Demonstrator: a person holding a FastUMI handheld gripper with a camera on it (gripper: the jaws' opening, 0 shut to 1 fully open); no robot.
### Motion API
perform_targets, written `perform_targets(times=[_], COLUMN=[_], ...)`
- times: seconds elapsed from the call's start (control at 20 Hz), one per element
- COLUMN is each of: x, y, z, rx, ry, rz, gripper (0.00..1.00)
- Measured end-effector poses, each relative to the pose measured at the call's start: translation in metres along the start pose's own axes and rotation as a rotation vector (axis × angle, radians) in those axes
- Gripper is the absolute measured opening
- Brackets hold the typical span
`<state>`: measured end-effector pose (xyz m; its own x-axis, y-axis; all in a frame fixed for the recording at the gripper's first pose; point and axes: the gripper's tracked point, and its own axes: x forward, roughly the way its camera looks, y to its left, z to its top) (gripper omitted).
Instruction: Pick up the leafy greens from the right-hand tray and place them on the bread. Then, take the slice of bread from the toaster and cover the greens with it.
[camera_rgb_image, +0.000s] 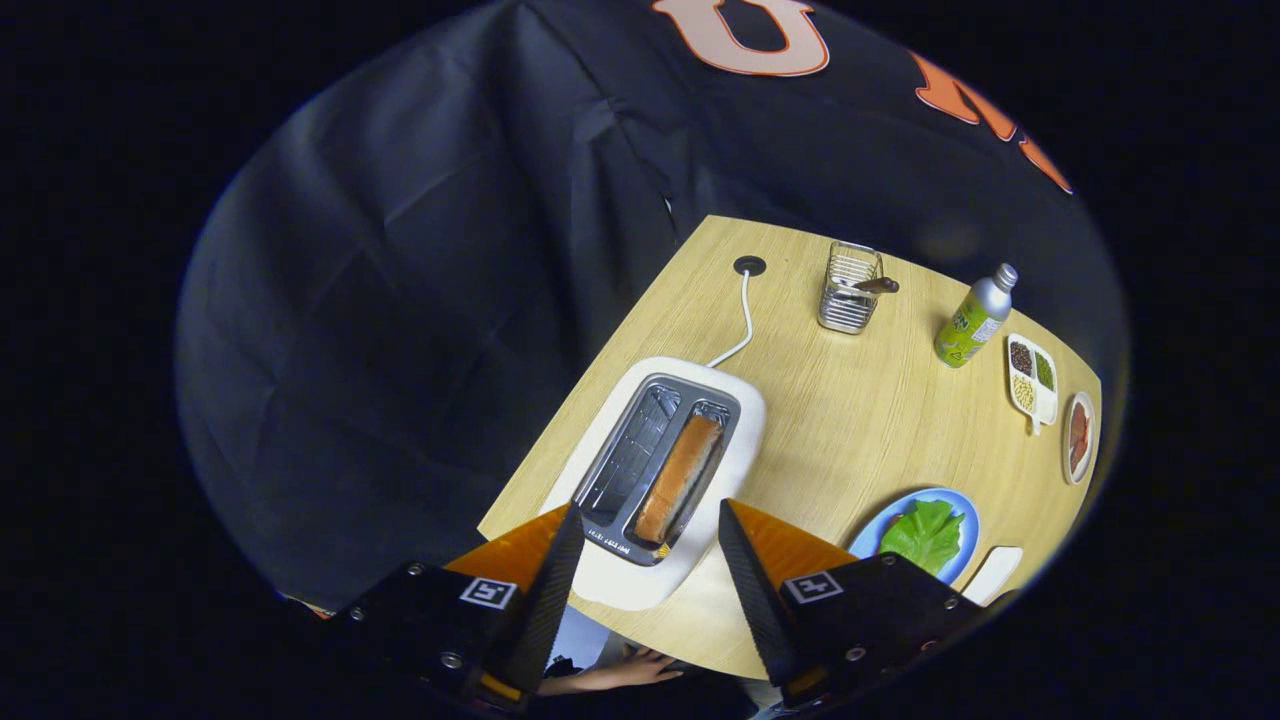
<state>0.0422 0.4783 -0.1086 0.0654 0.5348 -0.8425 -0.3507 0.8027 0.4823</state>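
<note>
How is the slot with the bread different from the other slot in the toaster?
The right slot holds a slice of bread standing on edge, its brown crust up; the left slot holds nothing, so its wire guides show. The bread slot lies just ahead of the open gripper; the bare one sits beside it, farther from the blue plate. Both are long, narrow and parallel.
</note>
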Motion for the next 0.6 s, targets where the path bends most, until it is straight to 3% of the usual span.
perform_targets(times=[0.3, 0.6], x=[0.025, 0.043], y=[-0.006, -0.014], z=[-0.004, 0.000], rx=[0.047, 0.105], ry=[0.066, 0.089], rz=[-0.067, -0.113], gripper=[0.65, 0.40])
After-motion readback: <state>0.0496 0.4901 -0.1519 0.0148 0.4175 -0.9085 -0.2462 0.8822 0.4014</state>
